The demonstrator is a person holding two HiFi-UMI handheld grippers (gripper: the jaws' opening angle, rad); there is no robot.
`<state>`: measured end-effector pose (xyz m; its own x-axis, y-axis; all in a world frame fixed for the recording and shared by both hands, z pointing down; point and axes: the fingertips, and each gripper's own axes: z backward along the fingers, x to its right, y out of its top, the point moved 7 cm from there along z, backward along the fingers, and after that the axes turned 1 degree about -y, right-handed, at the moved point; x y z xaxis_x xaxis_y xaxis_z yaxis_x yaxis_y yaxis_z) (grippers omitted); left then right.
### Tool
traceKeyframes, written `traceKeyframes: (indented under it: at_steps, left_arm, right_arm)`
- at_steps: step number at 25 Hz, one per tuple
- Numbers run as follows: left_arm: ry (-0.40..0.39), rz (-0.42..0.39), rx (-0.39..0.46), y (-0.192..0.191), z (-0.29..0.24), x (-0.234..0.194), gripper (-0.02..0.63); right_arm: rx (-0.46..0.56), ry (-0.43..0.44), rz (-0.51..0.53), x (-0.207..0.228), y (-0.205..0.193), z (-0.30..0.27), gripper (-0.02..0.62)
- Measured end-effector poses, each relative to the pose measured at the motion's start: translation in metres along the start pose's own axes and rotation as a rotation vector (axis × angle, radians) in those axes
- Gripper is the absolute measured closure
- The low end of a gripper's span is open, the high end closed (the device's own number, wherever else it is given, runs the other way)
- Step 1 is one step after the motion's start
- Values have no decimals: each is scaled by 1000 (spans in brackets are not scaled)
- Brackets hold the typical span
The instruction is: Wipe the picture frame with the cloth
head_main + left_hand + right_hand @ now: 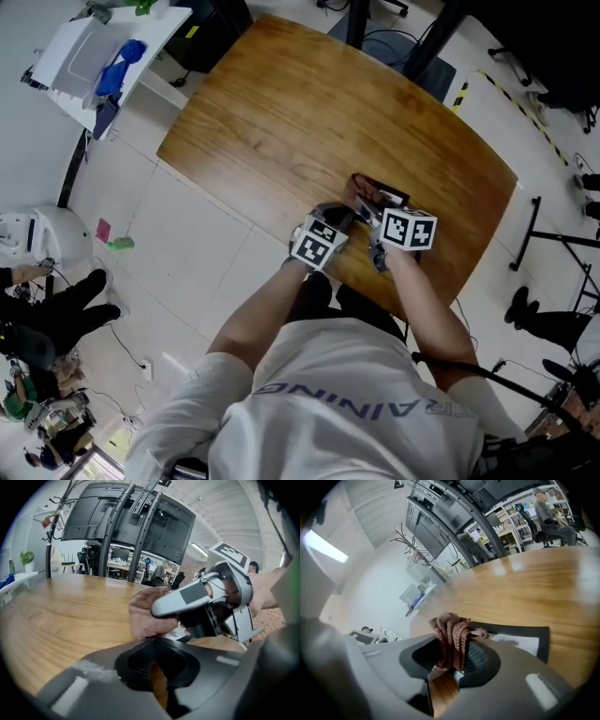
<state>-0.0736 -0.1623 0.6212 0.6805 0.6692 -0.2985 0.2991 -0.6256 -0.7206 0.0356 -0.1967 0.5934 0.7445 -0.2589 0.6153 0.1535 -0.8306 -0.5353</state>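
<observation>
1. The right gripper (pixel 447 665) pinches a bunched brown cloth (pixel 452 637); its pads hide the cloth's lower folds.
2. The black picture frame (pixel 522 644) lies flat on the wooden table (pixel 534 588), just beyond those jaws, and its near side is covered by the gripper.
3. The left gripper (pixel 151 660) has its jaws pressed together on nothing.
4. From the head view, both grippers cover most of the frame, and only a corner shows.

Overhead; two low table (pixel 281 122) close-ups
</observation>
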Motion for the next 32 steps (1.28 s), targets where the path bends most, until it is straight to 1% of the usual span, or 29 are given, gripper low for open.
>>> traceKeyframes:
  at_steps: [6,10,14,20,24,28,30,32]
  left_arm:
    - [1,-3,2,-1,0,-1,603]
    - [6,-6,4,-1,1,-1,603]
    - [7,-8,5,-1,1,-1,603]
    - [5,-6,1,-1,2,-2,603]
    - [4,-4,3,-2,2,-3,603]
    - [3,-4,1,-2,1,-3,603]
    - [4,-4,1,-2,1,-4,603]
    - [3,-3,-1,-1,1,-4,603]
  right_arm:
    - [-32,-30,3,4,-6,-7,479]
    - [-42,-58,3,11,-6,-1,479]
    - [-46,-106,15,23,-9,13,479]
    - [-1,-164,-24,47,-18,52,477]
    - [29,-187,-43,60,-24,74,477]
    - [48,-224,-14,75,-29,93,476]
    - [49,-239,11,73,-28,101,477]
    - [52,-247,10,72,-27,108,477]
